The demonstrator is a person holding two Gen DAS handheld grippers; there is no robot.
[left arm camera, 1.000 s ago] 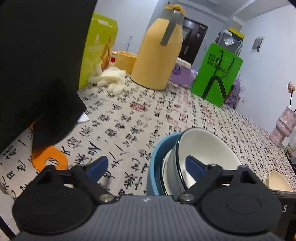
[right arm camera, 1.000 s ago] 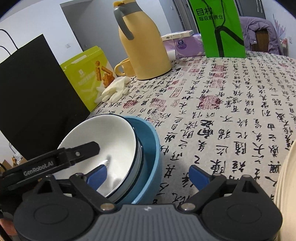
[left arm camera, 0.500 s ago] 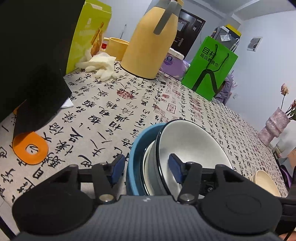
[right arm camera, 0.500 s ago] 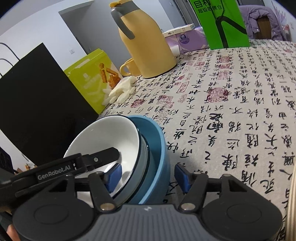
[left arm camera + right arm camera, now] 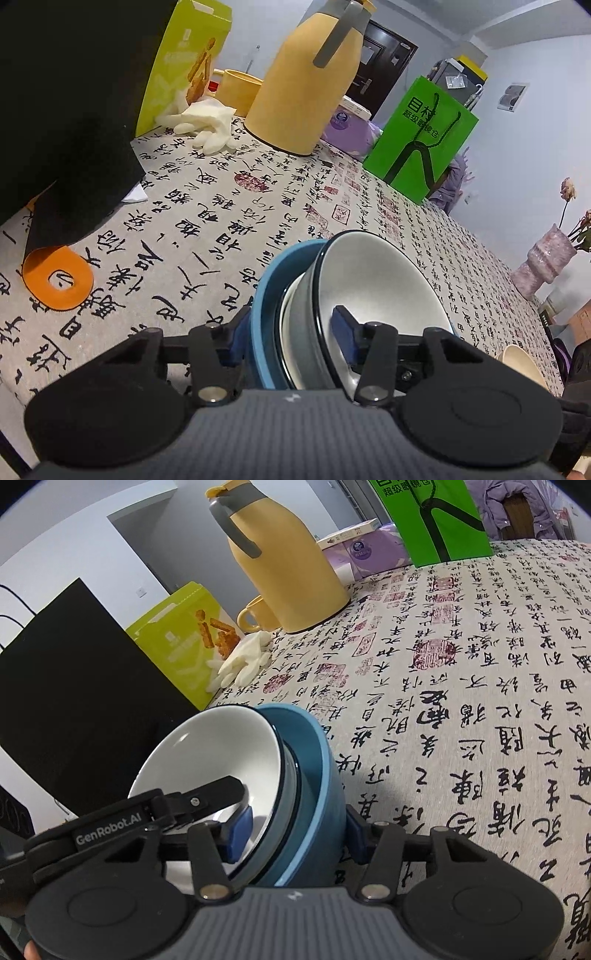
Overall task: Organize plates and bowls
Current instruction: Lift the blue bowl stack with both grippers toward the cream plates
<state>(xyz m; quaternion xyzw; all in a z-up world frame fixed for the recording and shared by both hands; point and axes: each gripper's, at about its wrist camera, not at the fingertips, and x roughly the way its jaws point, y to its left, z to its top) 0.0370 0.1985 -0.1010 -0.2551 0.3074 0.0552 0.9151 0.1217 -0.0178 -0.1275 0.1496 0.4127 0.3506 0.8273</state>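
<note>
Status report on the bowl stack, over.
Left gripper and right gripper closing across the rims on opposite sides. White bowl nested in blue bowl, tilted. Nothing in the way.

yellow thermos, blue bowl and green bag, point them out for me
yellow thermos [image 5: 288, 572], right wrist view, middle of its body
blue bowl [image 5: 321, 775], right wrist view, outer wall
green bag [image 5: 421, 136], left wrist view, printed front face
</note>
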